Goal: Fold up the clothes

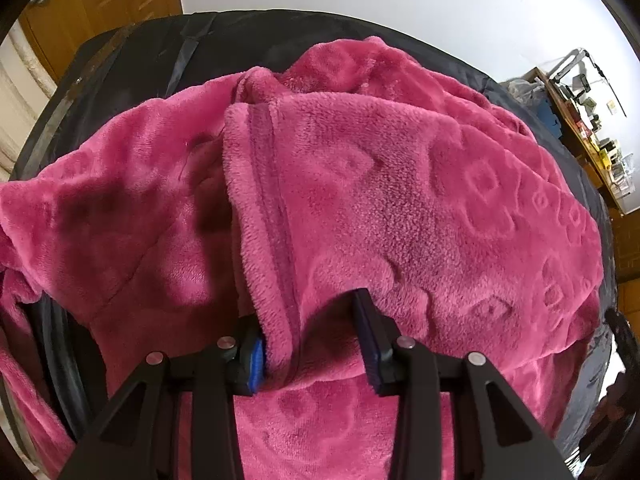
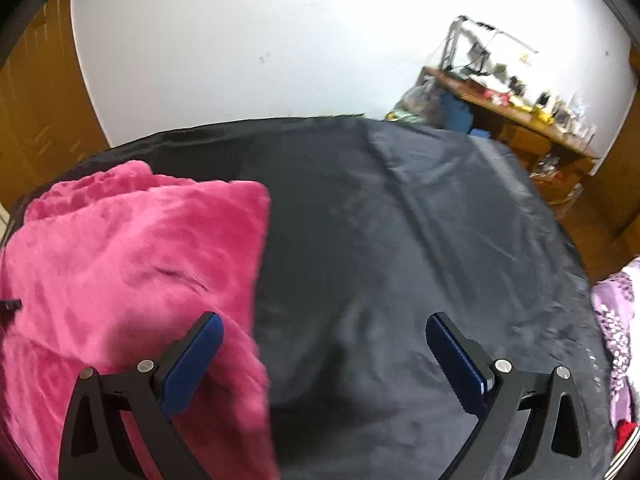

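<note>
Two blue-padded fingers of the left gripper [image 1: 316, 336] stand partly apart in the left wrist view, with a hemmed fold of the plush magenta fleece garment [image 1: 360, 184] between them; the left pad touches the fold, while the right pad stands clear of it, so nothing is clamped. That garment lies spread over the black fabric-covered counter [image 1: 160, 52]. From the right wrist view, the right gripper [image 2: 324, 344] is wide open and empty above bare black cloth, its left finger [image 2: 192, 364] over the garment's edge, the pink bulk lying to the left
</note>
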`<action>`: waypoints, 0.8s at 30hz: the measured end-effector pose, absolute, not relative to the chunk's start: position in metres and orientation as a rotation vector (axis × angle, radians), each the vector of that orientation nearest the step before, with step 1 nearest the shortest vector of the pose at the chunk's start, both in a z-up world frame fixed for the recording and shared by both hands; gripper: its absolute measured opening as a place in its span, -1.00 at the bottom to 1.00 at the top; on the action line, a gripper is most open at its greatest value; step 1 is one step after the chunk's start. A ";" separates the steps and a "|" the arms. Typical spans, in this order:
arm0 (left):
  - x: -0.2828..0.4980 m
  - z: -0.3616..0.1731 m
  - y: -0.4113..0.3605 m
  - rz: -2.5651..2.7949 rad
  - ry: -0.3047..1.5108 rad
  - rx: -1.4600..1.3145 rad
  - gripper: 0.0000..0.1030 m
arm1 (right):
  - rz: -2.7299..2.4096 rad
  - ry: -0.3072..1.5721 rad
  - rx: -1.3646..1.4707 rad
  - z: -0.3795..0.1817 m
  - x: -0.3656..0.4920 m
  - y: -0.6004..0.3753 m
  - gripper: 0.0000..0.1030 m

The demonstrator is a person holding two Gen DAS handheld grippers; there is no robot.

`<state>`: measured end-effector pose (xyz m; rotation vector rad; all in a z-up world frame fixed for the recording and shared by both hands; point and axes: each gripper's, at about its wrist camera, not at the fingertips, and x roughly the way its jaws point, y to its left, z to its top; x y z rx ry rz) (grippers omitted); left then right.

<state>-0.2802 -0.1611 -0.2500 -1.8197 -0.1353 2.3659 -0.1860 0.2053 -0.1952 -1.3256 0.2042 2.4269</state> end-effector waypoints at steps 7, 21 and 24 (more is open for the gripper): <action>-0.280 -0.251 -0.171 2.348 -0.193 -1.791 -0.17 | 2.413 -0.049 -1.575 -0.237 -0.194 0.168 1.00; -0.276 -0.200 -0.172 2.442 -0.221 -1.623 0.09 | 2.569 0.088 -1.452 -0.187 -0.201 0.157 1.00; -0.277 -0.205 -0.152 2.402 -0.168 -1.589 0.21 | 2.664 0.152 -1.502 -0.188 -0.216 0.140 1.00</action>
